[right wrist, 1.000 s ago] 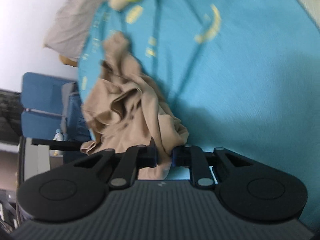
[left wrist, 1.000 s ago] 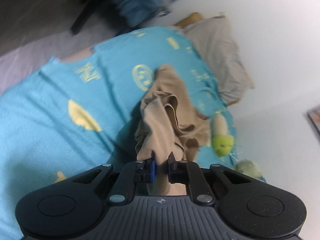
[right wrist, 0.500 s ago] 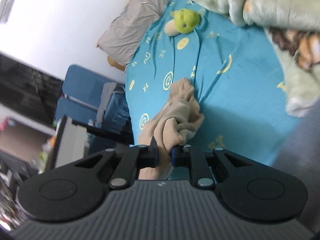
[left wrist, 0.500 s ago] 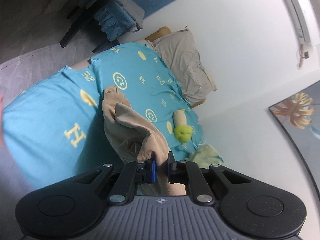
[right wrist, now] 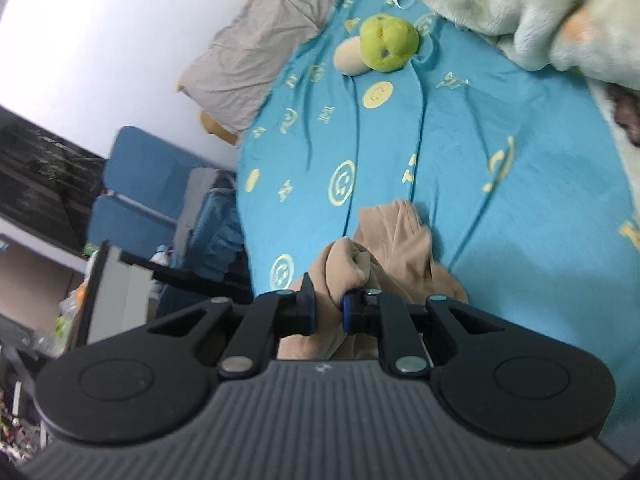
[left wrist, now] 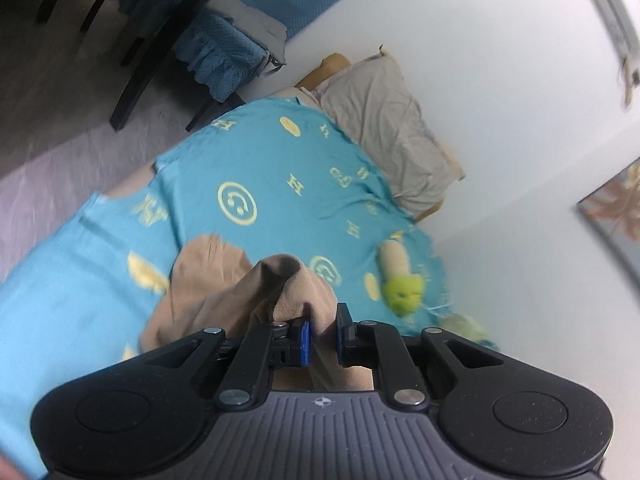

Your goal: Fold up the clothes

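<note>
Both wrist views. We see the tan garment (left wrist: 224,280) bunched and lifted off the bed (left wrist: 248,168), which is covered by a turquoise sheet printed with yellow letters and smiley faces; the garment's lower folds trail down toward the middle of the sheet. The left gripper (left wrist: 320,334) pinches a fold of the tan cloth between its blue pads; its jaws have just been opening slightly, yet the fabric sits pressed between them. The right gripper (right wrist: 328,312) has its jaws closed on another bunched fold of the same garment (right wrist: 396,236).

Toward the head edge of the bed, a grey pillow (left wrist: 384,120) lies against the white wall (left wrist: 500,60). A green-headed plush toy (right wrist: 388,42) rests on the sheet near the pillow, well apart from the garment. A pale green plush blanket (right wrist: 540,8) covers the far corner in the right view. A blue chair (right wrist: 140,184) stands beside the bed's edge.
</note>
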Demonstrator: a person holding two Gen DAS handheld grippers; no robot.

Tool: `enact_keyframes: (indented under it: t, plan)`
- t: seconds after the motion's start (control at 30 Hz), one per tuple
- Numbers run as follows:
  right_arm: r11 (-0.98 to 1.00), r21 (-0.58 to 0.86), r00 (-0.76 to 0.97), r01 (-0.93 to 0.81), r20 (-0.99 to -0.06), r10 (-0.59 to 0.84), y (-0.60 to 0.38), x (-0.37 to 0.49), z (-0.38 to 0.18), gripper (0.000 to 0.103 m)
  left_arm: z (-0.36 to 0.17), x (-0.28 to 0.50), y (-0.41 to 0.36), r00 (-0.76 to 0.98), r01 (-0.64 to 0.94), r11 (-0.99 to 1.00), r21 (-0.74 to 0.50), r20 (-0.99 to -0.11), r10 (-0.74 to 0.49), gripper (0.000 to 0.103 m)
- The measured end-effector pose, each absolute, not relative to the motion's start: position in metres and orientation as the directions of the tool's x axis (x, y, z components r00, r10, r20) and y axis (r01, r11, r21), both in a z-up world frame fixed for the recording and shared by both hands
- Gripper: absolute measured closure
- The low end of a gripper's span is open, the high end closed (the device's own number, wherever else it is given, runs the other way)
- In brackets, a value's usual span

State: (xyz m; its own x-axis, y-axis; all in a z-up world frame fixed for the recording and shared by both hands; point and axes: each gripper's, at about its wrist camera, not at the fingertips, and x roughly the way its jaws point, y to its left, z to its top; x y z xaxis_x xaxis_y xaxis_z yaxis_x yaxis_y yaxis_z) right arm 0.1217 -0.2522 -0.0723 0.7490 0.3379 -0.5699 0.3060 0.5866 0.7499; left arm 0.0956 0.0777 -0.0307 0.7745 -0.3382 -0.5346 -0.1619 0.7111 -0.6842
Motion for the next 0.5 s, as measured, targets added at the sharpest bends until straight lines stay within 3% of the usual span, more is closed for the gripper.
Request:
enact_keyframes:
  t: [0.2, 0.5]
  plan:
    - [0.62, 0.706, 0.689, 0.341, -0.637, 0.346, -0.249, 0.202, -0.124, 0.088, -0.082, 0.179, 0.066, 0.77, -0.133, 0.827, -0.547, -0.583, -0.262, 0.09]
    - [0.741, 0.62, 0.653, 0.258, -0.677, 0.339, -0.229, 0.241, -0.154, 0.087, -0.117, 0.212, 0.061, 0.745, -0.118, 0.883, -0.454, -0.628, -0.223, 0.089]
